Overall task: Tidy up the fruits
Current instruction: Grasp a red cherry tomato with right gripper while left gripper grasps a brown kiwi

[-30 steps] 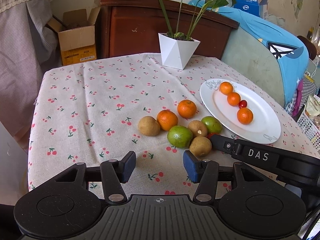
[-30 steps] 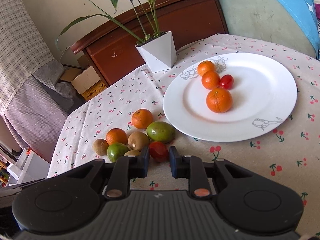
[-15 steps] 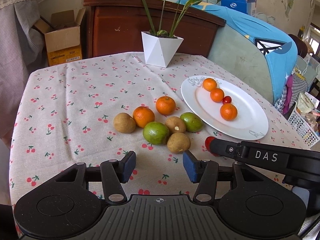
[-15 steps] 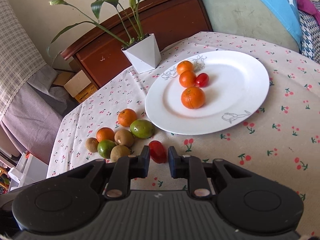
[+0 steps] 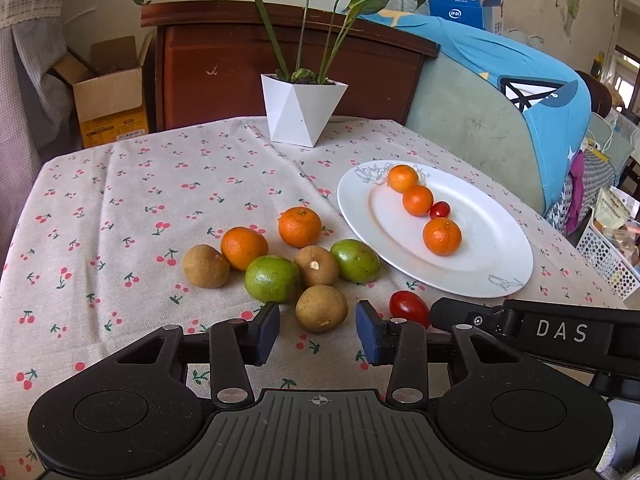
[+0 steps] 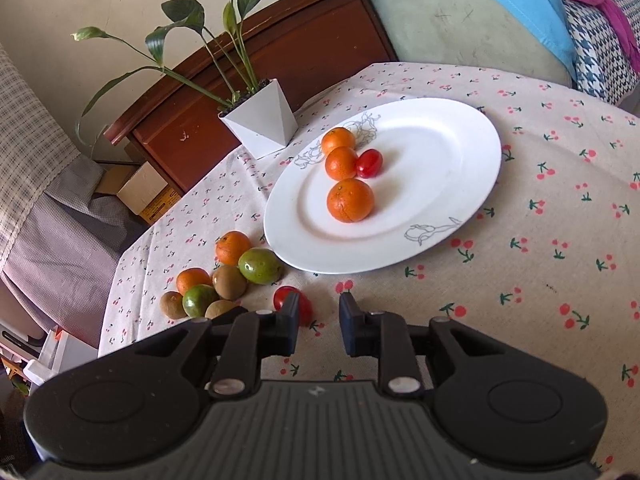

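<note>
Fruit sorting, mid-table: the white plate (image 5: 480, 264) lies ahead and to the right of my left tongs (image 5: 318, 330). It already carries three tangerines (image 5: 442, 236) and one cherry tomato (image 5: 440, 209).

Just ahead of those tongs sits the loose heap of two more tangerines, two green fruits (image 5: 272, 279) and three brown ones.

My left tongs are closing, with the nearest brown fruit (image 5: 322, 306) between the pads, which do not yet touch it. I judge it light, firm and round, likely to roll. I would take it across its widest middle, squarely.

My right tongs (image 6: 318, 320) are drawn nearly together on nothing. A loose cherry tomato (image 5: 408, 306) rests on the cloth just outside their left finger. It looks smooth, slippery and thin-skinned, so I would pinch it gently across its short waist.
</note>
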Tool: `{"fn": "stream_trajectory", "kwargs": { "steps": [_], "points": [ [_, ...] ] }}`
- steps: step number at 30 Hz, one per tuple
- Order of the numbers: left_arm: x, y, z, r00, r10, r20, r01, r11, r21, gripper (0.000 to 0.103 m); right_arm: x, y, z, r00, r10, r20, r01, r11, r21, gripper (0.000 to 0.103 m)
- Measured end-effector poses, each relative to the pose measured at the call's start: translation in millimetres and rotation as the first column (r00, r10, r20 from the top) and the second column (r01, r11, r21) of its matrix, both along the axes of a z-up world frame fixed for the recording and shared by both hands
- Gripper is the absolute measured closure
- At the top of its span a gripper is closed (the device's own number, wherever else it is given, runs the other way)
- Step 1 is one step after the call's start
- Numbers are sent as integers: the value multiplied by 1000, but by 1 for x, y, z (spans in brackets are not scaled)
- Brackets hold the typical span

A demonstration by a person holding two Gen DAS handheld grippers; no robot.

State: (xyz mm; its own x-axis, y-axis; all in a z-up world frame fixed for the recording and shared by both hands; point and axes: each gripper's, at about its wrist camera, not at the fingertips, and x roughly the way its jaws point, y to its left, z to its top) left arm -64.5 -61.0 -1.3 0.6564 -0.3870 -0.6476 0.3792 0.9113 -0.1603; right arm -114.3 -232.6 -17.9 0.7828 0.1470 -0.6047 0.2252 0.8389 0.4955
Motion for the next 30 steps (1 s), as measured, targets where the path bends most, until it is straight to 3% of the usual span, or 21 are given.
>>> {"fn": "stream_trajectory", "kwargs": {
  "steps": [8, 30],
  "points": [
    [-1, -6, -2, 999, -18, 40, 16, 999, 36, 77, 1, 1, 0, 1000, 21, 13, -21, 1000, 19, 80],
    [2, 17, 0, 999, 23, 27, -23, 999, 28, 77, 15, 27, -2, 994, 110, 7, -109, 989, -98, 79]
  ]
}}
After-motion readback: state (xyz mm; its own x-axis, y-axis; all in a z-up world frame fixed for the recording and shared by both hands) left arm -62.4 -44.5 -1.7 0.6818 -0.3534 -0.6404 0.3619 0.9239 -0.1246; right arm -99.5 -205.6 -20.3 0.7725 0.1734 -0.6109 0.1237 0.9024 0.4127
